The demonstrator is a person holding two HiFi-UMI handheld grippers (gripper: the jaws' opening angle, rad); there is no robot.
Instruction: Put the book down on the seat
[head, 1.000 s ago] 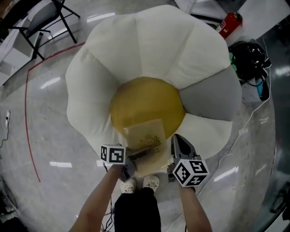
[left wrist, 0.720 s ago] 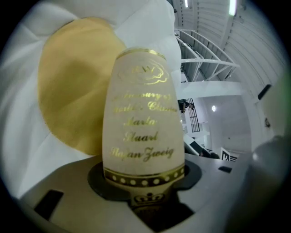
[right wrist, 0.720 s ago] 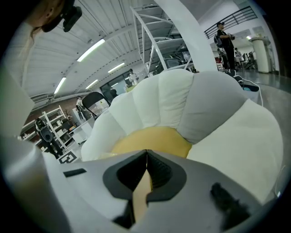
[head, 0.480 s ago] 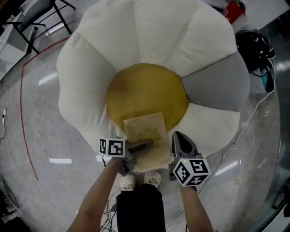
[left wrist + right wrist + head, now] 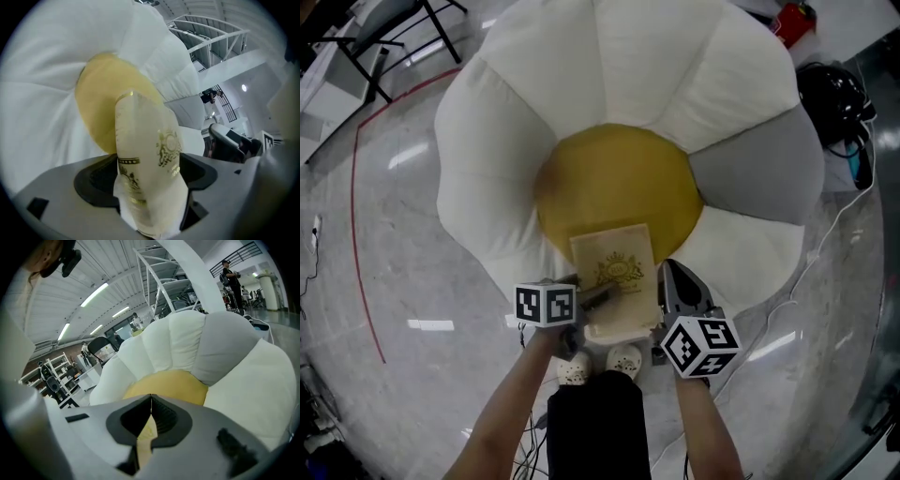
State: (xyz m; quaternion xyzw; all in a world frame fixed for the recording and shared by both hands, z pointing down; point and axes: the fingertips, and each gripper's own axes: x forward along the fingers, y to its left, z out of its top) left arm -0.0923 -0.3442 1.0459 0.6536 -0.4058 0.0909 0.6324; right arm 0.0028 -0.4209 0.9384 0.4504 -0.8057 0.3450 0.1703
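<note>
Two tongs at seat (image 5: 609,66).
- Book (image 5: 617,277) rests on near edge of yellow centre (image 5: 614,173), near end reaching past that edge.
- Left tongs (image 5: 147,176) wide, just been opening. Book's near end between them; pads look clear of covers.
- Right tongs (image 5: 151,401) closed on nothing, just beside book's right edge.
- Step: release, placing seems nearly done.
- Next: draw left tongs straight back off book without dragging it. Soft cushion may let it slide.

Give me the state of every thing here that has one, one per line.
Book: closed, cover up, lying on the seat's near petal and yellow centre.
Left gripper: jaws have just been opening; open, book's near end between them.
Right gripper: shut, beside the book.
Flower-shaped seat: on the floor, bearing the book.
</note>
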